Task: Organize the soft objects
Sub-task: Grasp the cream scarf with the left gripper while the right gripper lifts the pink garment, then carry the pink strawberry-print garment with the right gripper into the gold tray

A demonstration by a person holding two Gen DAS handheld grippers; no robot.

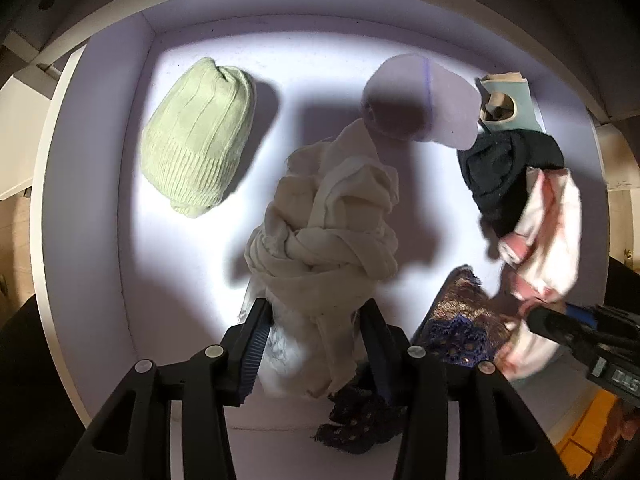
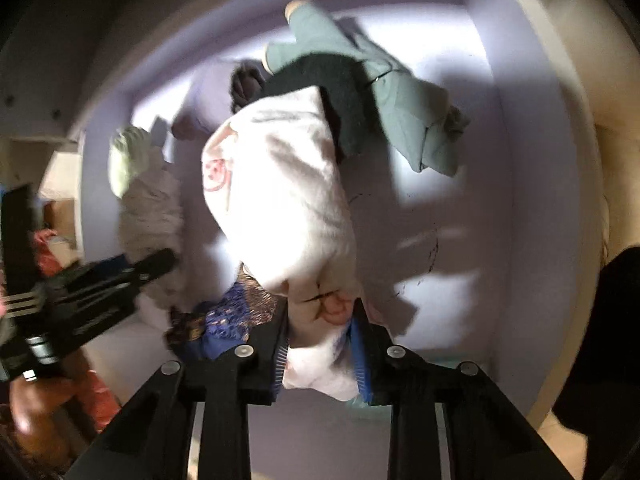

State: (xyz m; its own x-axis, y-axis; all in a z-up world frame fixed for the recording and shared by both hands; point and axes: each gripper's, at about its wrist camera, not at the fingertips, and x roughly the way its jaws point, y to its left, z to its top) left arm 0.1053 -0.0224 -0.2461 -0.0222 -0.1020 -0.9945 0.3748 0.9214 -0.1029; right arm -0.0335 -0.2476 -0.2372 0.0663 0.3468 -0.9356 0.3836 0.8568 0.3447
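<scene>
Left hand-held gripper (image 1: 316, 344): I clamp the cream scarf (image 1: 320, 224), twisted, knotted.
Right hand-held gripper (image 2: 320, 344): I pinch the white-pink cloth (image 2: 280, 184), fluffy.

I count one green knit beanie (image 1: 199, 136), one lavender cap (image 1: 424, 100), one cream scarf (image 1: 328, 232), one dark knit piece (image 1: 504, 168), one white-and-pink cloth (image 1: 548, 232), one teal garment (image 1: 508, 100), and one patterned purple scarf (image 1: 456, 320).
</scene>
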